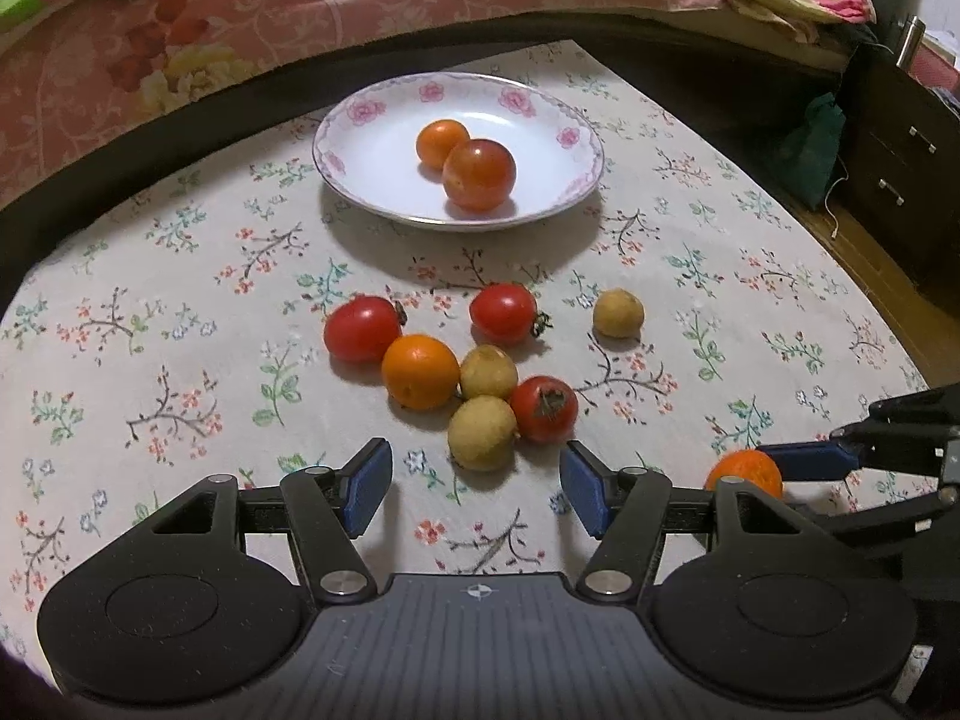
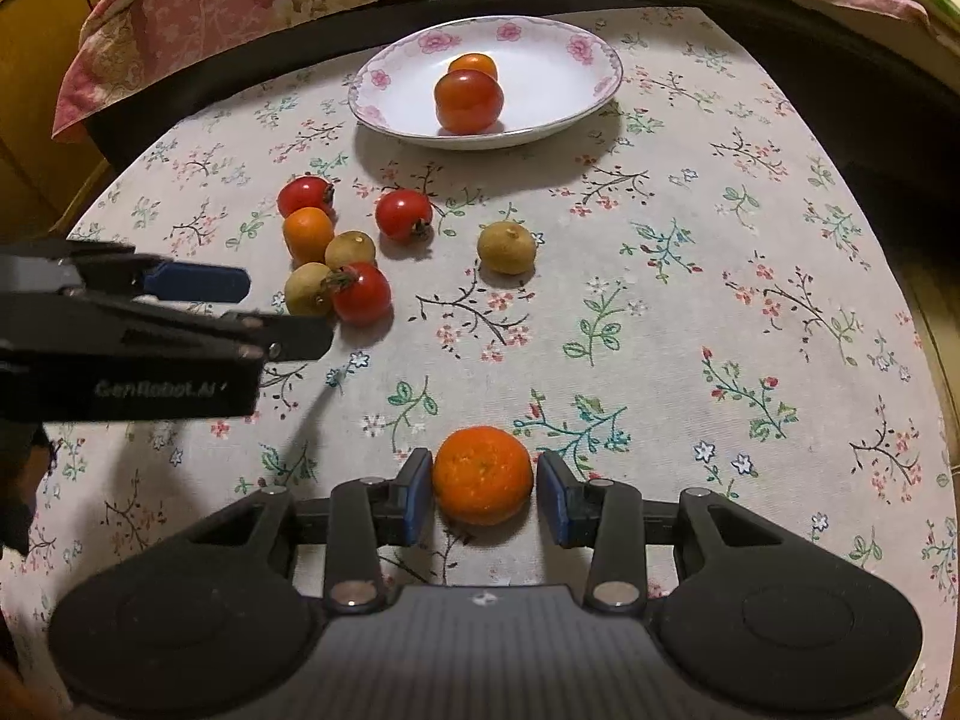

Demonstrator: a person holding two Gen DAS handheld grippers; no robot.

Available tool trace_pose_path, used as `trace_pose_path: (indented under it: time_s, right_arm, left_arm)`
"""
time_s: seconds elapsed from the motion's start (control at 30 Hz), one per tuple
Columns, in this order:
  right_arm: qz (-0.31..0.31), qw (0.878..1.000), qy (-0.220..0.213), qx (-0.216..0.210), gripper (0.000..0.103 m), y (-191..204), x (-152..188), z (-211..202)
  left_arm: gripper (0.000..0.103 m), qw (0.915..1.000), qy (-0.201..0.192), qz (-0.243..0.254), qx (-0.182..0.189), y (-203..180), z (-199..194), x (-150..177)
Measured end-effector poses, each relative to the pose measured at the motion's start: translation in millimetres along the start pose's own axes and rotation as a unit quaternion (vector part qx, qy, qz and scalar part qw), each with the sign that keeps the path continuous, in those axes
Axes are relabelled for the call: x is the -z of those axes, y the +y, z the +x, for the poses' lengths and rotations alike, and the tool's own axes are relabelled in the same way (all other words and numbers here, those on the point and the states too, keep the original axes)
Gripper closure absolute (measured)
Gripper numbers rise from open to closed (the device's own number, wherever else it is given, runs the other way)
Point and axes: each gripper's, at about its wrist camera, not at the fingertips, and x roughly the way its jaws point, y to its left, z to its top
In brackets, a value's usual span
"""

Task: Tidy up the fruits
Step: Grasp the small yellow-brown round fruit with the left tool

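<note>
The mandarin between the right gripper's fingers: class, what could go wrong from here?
1. The mandarin is round and the right gripper is not yet closed, so it may squirt forward.
2. The plate already holds two touching fruits; a drop could scatter them.
3. The left gripper hangs close beside it; they might collide.

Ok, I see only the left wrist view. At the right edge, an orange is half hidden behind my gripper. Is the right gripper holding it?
Observer: Not clamped. The orange sits between the open fingers of the right gripper, with a small gap on its right side.
Operator: Is it lifted?
Observer: It seems not. It appears to rest on the tablecloth.
Operator: Does any other fruit crowd it?
Observer: No. The nearest one, a tomato, lies well ahead and to the left.
</note>
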Motion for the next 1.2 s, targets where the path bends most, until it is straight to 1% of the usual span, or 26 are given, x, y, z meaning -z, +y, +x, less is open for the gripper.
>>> trace_pose_path:
  time_s: [0.13, 0.27, 0.53, 0.67, 0.7, 0.9, 1.07, 1.2]
  right_arm:
    - [0.0, 1.0, -0.001, 0.0, 0.067, -1, 0, 0]
    - [0.0, 1.0, 0.002, 0.0, 0.067, -2, 1, 1]
    - [0.0, 1.0, 0.002, 0.0, 0.067, -1, 2, 1]
    - [-0.003, 1.0, 0.001, 0.0, 0.067, -2, 3, 1]
    - [-0.003, 1.0, 0.001, 0.0, 0.067, -2, 3, 1]
    - [-0.003, 1.0, 0.002, -0.002, 0.067, -2, 3, 1]
    - [0.002, 1.0, 0.0, -0.005, 0.067, -4, 3, 0]
    - [0.003, 1.0, -0.001, -0.006, 0.067, -4, 3, -1]
  left_arm:
    - [0.034, 1.0, 0.002, 0.003, -0.003, -1, 3, 0]
    - [0.034, 0.9998, 0.0, 0.017, -0.012, -5, 6, -1]
    - [0.04, 0.999, -0.004, 0.041, -0.019, -11, 9, -2]
    - [0.048, 0.9982, -0.01, 0.057, -0.017, -14, 7, -2]
    - [0.051, 0.9982, -0.009, 0.058, -0.013, -14, 7, -2]
    - [0.062, 0.9986, -0.004, 0.052, -0.002, -8, 5, -1]
    - [0.065, 0.9987, -0.002, 0.05, -0.001, -5, 6, -1]
    - [0.066, 0.9984, -0.001, 0.056, -0.005, -7, 6, 1]
